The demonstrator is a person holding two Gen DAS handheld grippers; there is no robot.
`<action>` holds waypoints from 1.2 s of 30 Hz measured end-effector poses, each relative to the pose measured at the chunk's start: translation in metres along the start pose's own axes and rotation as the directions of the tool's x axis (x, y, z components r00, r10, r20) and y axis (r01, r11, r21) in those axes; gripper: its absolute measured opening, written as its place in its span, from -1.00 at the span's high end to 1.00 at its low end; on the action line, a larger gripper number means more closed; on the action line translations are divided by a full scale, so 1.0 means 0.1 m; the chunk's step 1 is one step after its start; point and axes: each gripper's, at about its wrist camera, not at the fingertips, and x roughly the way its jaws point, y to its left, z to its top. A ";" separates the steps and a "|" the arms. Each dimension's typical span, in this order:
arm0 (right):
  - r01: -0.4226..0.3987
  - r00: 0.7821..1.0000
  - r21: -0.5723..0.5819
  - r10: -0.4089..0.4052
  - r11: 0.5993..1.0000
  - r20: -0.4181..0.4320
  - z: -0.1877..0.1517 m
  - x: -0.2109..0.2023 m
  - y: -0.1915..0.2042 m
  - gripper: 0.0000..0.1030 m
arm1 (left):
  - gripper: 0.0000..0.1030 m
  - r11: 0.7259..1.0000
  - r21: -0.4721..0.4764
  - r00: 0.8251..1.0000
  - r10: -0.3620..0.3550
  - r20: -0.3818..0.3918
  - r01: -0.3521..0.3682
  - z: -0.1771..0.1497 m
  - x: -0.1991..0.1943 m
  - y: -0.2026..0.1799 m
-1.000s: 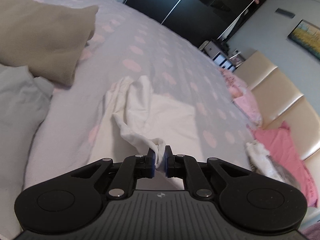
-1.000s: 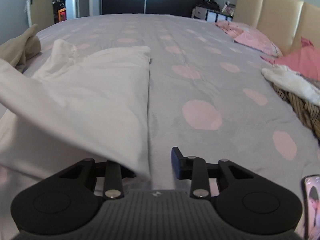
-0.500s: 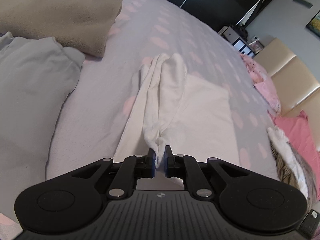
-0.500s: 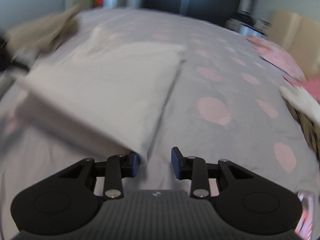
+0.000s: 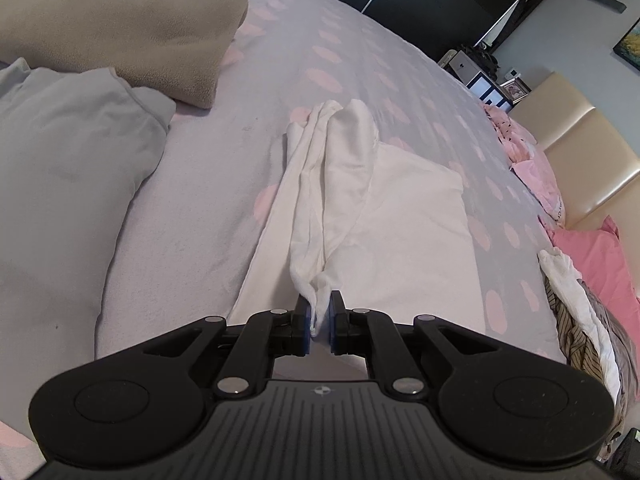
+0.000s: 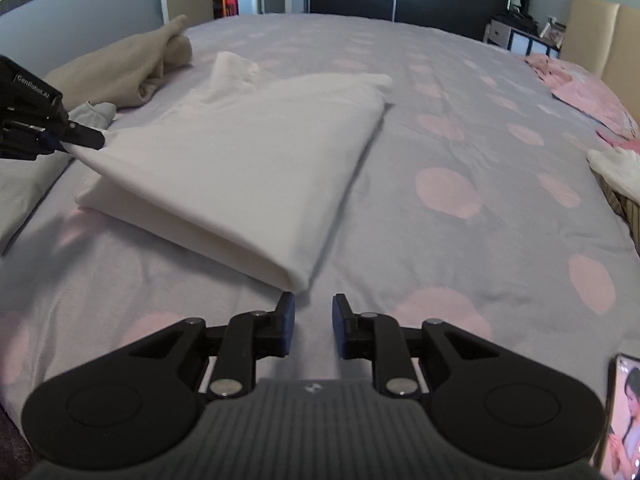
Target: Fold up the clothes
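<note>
We find the left gripper (image 5: pixel 319 317) clamped on the white garment (image 6: pixel 256 152) corner, tensioning the fold; the right gripper (image 6: pixel 313 322), empty, is closing.

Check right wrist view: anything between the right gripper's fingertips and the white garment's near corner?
Nothing: only bare spotted bedspread between right gripper and white garment, right wrist view.

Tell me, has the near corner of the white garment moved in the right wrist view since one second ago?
Yes. The white garment corner now lies beyond the right claw, left of it.
</note>
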 end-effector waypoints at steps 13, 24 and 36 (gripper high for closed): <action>-0.063 0.998 -0.004 0.063 0.998 -0.016 0.18 0.16 0.10 0.89 | 0.88 0.998 0.045 0.998 0.049 0.027 -0.050 -0.03 -0.02 0.10; -0.050 0.994 0.046 0.054 0.998 -0.098 0.10 0.20 -0.05 1.00 | 0.78 0.991 0.090 0.995 0.099 -0.012 -0.098 -0.21 0.22 0.22; -0.156 0.983 0.366 0.181 0.918 -0.036 0.24 0.10 -0.52 0.27 | -0.14 0.997 -0.012 0.996 0.075 0.050 -0.075 -0.14 -0.05 0.36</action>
